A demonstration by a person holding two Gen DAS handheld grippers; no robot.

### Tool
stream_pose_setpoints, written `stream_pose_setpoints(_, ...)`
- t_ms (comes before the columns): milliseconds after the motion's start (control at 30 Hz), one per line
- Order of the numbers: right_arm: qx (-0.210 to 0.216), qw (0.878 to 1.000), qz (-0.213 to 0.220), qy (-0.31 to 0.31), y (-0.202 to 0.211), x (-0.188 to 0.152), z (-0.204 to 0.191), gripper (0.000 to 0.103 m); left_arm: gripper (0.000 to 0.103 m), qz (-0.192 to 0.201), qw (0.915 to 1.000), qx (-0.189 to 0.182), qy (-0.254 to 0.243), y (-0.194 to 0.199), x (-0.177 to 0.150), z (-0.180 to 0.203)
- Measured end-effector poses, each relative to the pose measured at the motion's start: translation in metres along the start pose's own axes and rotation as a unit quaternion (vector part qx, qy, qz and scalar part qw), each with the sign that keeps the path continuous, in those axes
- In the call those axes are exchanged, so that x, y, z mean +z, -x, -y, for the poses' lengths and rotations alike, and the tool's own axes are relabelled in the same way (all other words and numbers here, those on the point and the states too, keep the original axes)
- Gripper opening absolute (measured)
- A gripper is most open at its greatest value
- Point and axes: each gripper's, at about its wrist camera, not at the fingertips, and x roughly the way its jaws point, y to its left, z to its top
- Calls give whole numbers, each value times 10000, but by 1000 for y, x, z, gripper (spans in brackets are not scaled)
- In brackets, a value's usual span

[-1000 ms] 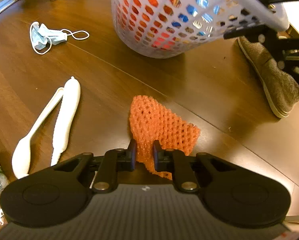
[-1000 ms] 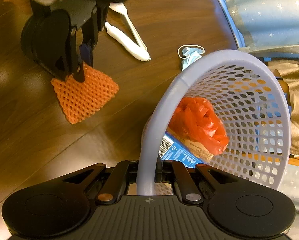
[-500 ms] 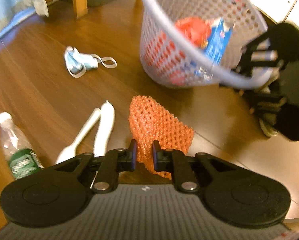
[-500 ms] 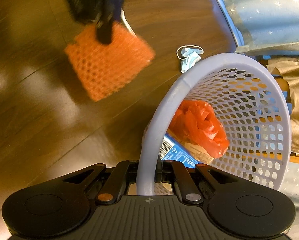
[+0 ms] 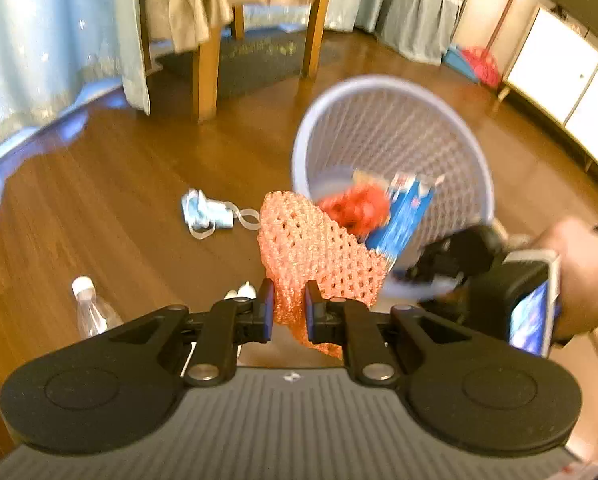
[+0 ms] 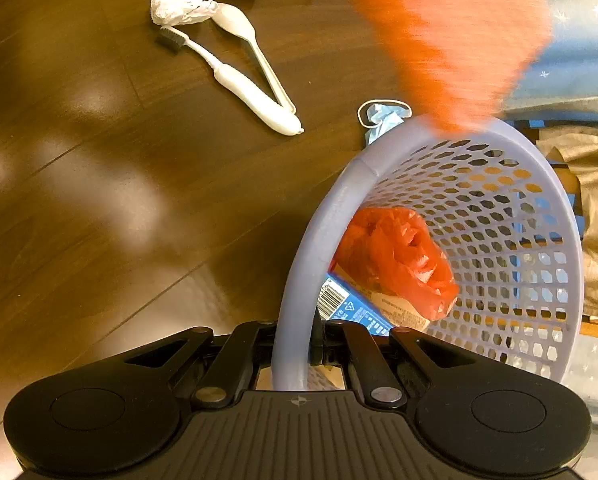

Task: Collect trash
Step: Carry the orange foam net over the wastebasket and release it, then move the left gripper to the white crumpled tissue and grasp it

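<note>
My left tongs [image 5: 289, 312] grip orange mesh [image 5: 315, 248] at centre frame, my right tongs [image 6: 295, 354] clamp the basket [image 6: 299, 280] rim.

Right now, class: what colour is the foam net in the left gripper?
Orange foam net; clearest in the left wrist view.
</note>
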Motion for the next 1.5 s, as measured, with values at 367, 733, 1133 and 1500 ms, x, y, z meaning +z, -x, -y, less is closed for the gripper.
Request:
stream_pose_setpoints(367, 25, 10000, 29, 3, 3, -4, 0, 0, 13, 480, 9978, -381, -241, -18, 48, 36)
stream_pose_setpoints(733, 66, 9999, 28, -120, 5, -6, 6, 0, 53, 625, 9975, -201, -244, -34, 55, 44)
stream_pose_setpoints(1133, 82, 9998, 15, -164, 2, -3, 9, 0, 54, 665, 9974, 267, 86, -20, 46, 2)
stream_pose_setpoints(1500, 94, 9997, 11, -211, 2, -2, 10, 0, 58, 540, 9936, 870, 487, -15, 24, -45)
